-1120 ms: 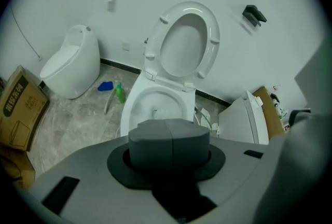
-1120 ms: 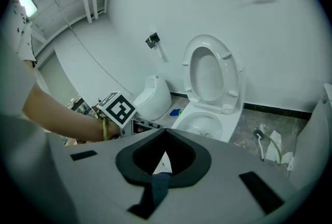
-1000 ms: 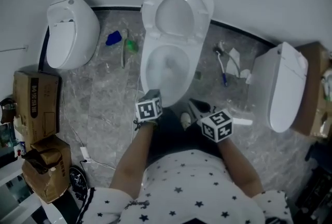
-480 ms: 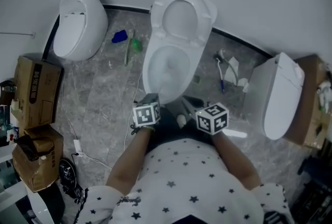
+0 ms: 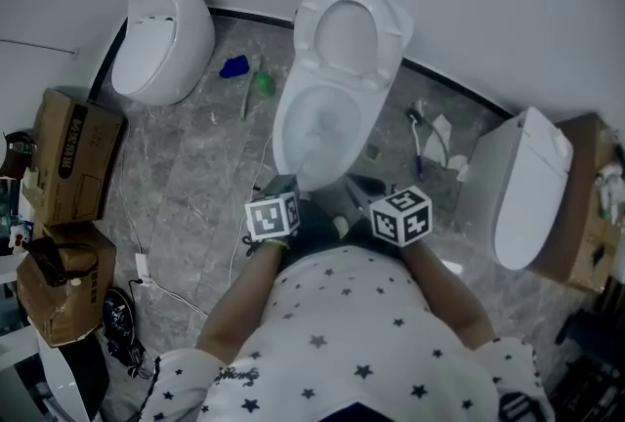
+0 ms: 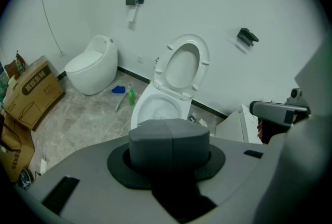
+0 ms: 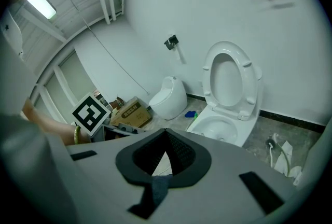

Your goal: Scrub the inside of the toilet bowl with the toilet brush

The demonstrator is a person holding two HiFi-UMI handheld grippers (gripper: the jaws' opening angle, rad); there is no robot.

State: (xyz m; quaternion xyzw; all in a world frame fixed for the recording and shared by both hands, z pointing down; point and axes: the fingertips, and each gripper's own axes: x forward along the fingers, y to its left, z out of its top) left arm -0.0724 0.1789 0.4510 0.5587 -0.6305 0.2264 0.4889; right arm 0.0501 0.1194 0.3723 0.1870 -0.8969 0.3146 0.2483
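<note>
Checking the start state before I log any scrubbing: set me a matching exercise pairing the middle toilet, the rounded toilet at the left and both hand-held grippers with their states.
Things:
1. middle toilet
2. rounded toilet at the left
3. left hand-held gripper
4. right hand-held gripper

States:
A. jaws apart, nothing between them
B. lid down
C. jaws together, nothing held
D. seat raised, bowl open

Pairs: 1-D, 2-B, 3-C, 4-A.
</note>
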